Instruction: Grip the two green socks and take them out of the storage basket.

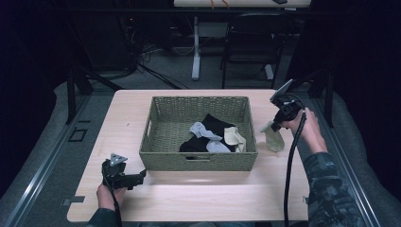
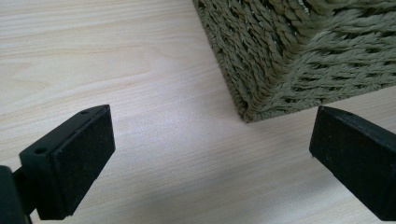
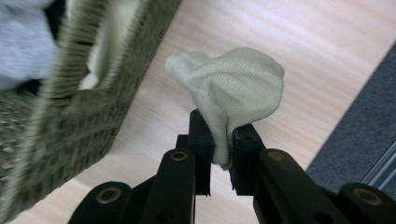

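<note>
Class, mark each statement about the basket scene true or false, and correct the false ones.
1. The right gripper is shut on a pale sock. True.
2. That sock lies inside the woven basket. False: it is held outside the basket, beside its right wall.
3. The left gripper grips the basket's corner. False: its jaws stand open over the wooden table, apart from the corner.
4. The basket holds dark and light pieces of cloth. True.
5. The basket sits on the floor. False: it rests on the table.
</note>
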The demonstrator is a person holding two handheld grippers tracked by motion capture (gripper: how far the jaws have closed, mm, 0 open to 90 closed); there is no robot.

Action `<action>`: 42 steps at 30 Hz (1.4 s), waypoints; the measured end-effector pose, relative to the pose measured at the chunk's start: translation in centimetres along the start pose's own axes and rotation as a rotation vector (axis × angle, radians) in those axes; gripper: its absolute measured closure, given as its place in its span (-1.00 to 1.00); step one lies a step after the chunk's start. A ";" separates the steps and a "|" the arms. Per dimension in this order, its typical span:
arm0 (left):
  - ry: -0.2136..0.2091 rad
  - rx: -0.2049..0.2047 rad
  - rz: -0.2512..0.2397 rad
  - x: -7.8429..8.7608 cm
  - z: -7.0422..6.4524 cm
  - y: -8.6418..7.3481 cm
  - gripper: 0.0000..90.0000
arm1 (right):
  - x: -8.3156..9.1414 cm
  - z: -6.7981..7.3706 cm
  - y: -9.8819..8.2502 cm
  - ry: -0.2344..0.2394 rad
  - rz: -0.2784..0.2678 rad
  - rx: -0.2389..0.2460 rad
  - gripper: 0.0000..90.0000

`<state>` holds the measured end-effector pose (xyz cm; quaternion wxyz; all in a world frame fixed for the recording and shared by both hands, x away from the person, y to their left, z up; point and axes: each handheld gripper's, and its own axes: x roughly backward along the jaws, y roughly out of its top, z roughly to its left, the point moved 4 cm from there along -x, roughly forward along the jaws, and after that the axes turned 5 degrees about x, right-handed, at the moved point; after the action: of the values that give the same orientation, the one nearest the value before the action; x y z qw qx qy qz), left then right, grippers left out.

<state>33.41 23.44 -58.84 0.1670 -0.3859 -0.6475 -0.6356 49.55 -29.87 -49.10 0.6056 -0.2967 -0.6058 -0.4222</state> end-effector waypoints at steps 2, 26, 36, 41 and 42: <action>0.000 0.002 -0.002 0.0 0.0 0.0 -1.00 | -1.1 -0.1 -0.3 0.004 0.018 -0.004 0.80; 0.001 0.003 -0.001 0.0 0.0 0.0 -1.00 | -2.3 0.1 -1.8 0.058 -0.049 -0.036 -0.31; 0.001 0.003 0.000 0.0 0.0 0.0 -1.00 | 5.0 3.0 -0.6 0.039 -0.215 0.034 -0.74; 0.002 0.005 -0.002 0.0 0.0 0.0 -1.00 | 7.6 5.5 0.8 0.026 -0.279 0.085 -0.85; 0.001 0.004 0.000 0.0 0.0 0.0 -1.00 | 7.9 5.9 1.1 0.026 -0.290 0.096 -0.88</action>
<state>33.41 23.48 -58.82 0.1684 -0.3852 -0.6487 -0.6344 46.95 -25.36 -40.57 0.5595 -0.1714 -0.6538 -0.4797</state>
